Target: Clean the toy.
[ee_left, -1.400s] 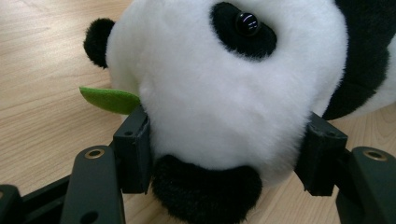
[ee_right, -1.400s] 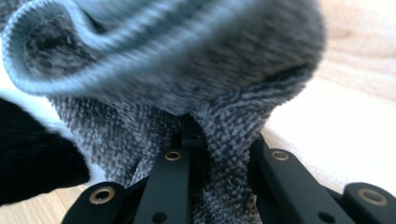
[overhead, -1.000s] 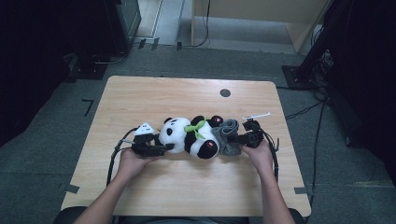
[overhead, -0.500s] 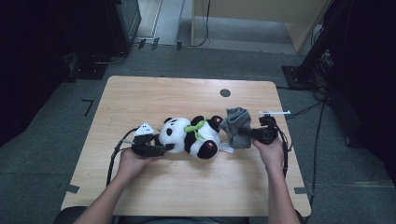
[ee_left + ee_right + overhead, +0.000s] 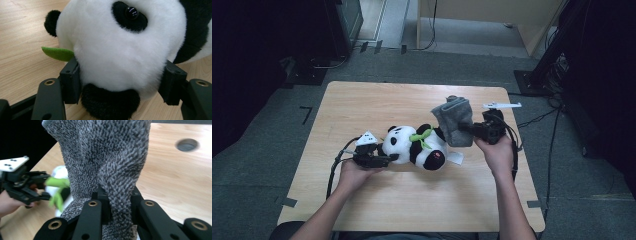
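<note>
A black-and-white panda plush (image 5: pixel 417 147) with a green leaf collar (image 5: pixel 421 134) lies on its side in the middle of the wooden table (image 5: pixel 362 110). My left gripper (image 5: pixel 391 159) is shut on the panda's head (image 5: pixel 117 50), one pad (image 5: pixel 71 82) pressing into the fur on each side. My right gripper (image 5: pixel 464 131) is raised above the table to the right of the panda. It is shut on a grey knitted cloth (image 5: pixel 453 120), and in the right gripper view the bunched cloth (image 5: pixel 105 152) is pinched between the jaws (image 5: pixel 119 200).
A round cable hole (image 5: pixel 187 144) sits in the far part of the tabletop. A white tag (image 5: pixel 455 157) pokes out beside the panda's feet. Cables trail off both sides of the table. Dark floor, a black cabinet (image 5: pixel 343 20) and wooden furniture (image 5: pixel 482 15) surround it.
My right gripper has risen and moved slightly right with the grey cloth, lifting it away from the panda's lower end. The left hand and the panda have stayed put.
</note>
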`<state>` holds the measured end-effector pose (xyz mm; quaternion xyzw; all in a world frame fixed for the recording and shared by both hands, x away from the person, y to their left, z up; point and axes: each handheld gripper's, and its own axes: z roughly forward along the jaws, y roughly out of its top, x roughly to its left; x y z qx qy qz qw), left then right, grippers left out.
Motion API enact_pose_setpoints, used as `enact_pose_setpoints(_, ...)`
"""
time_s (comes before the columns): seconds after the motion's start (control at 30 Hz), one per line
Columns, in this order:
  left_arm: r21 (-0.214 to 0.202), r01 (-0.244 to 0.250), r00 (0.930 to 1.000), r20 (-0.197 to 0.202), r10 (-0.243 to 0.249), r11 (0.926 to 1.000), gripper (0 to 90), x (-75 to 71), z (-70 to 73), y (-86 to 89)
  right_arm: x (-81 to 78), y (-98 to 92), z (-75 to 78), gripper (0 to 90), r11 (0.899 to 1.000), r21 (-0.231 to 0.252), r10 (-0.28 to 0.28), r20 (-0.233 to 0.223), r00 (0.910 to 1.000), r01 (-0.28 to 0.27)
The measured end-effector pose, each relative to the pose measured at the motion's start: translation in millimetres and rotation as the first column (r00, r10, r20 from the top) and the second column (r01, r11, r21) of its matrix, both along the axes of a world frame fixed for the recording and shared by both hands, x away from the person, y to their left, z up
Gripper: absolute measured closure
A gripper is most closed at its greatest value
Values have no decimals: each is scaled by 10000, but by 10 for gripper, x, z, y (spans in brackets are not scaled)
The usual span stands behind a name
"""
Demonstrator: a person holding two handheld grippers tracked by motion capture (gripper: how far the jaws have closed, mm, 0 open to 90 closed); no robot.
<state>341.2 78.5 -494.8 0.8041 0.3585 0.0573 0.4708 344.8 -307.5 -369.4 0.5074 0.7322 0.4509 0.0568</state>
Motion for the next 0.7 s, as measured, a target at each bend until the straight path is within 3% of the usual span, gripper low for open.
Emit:
enact_pose_setpoints(0.03,0,0,10000,0,0,10000,327,0,0,0,0,0,0,796,10000,0,0,0,10000,0)
enact_pose_setpoints(0.1,-1,-38,10000,1,38,10000,329,-4,6,-6,40,177,80,795,9994,-143,304,30,9995,-303)
enact_pose_setpoints(0.23,-15,-43,10000,-45,43,10000,343,-3,19,-7,91,539,185,795,9953,-332,913,110,9958,-909)
enact_pose_setpoints(0.27,-19,-37,10000,-68,37,10000,343,0,20,-5,119,715,206,794,9920,-447,1185,58,9929,-1182)
enact_pose_setpoints(0.33,-22,-45,10000,-75,44,10000,343,1,22,-5,131,778,209,794,9907,-472,1281,17,9918,-1279)
enact_pose_setpoints(0.43,-8,-42,10000,-75,42,10000,343,1,24,-6,186,1041,198,794,9836,-673,1667,-150,9859,-1673)
enact_pose_setpoints(0.53,1,-28,9999,-101,28,10000,342,7,26,-3,178,1324,170,793,9717,-759,2216,-342,9746,-2236)
enact_pose_setpoints(0.7,-8,-54,9999,-110,54,10000,342,7,26,-4,134,1507,92,793,9609,-920,2566,-575,9648,-2611)
